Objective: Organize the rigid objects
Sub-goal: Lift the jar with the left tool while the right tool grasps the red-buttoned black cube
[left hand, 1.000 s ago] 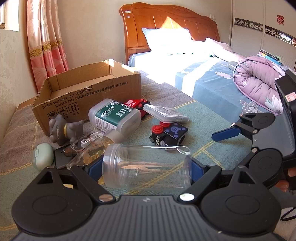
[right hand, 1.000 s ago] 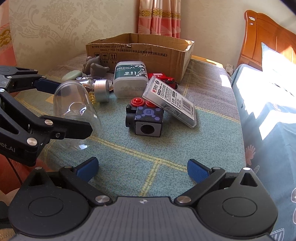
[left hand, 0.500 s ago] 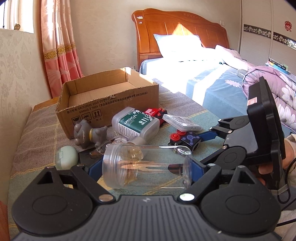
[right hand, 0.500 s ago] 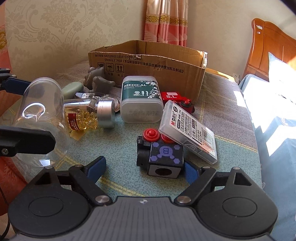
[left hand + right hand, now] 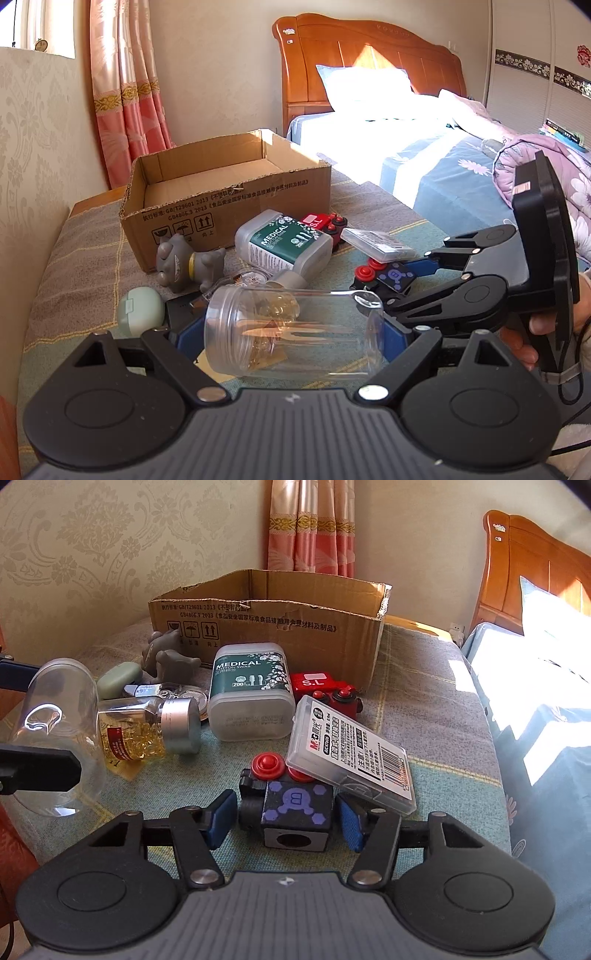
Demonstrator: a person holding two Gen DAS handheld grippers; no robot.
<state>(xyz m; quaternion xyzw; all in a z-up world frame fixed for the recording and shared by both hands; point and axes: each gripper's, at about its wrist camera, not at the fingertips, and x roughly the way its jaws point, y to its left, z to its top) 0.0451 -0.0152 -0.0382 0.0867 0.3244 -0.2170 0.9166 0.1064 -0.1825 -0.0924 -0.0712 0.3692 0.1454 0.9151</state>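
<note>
The step in hand looks like a two-handed pick-up, ahead of loading the open brown cardboard box [image 5: 266,627], whose floor looks bare in the left wrist view. The left hand-held gripper [image 5: 291,332] is clamped end to end on a clear, lidless plastic jar [image 5: 295,332], held on its side in front of the box. The right hand-held gripper [image 5: 282,818] has just been closing, its blue pads now flanking a black cube toy with a purple "B" face and red knobs [image 5: 295,808]; the right pad looks to be touching the cube, while whether the left pad presses on it I cannot tell. The cube sits on the green checked cloth of the bench [image 5: 424,701], in front of the box, and a flat clear plastic case with a white label [image 5: 351,753] leans on its top. Next, I judge, the grip must finish firmly and the lift be slow, since the leaning case may slide off; then both things go over the near wall of the box.
</note>
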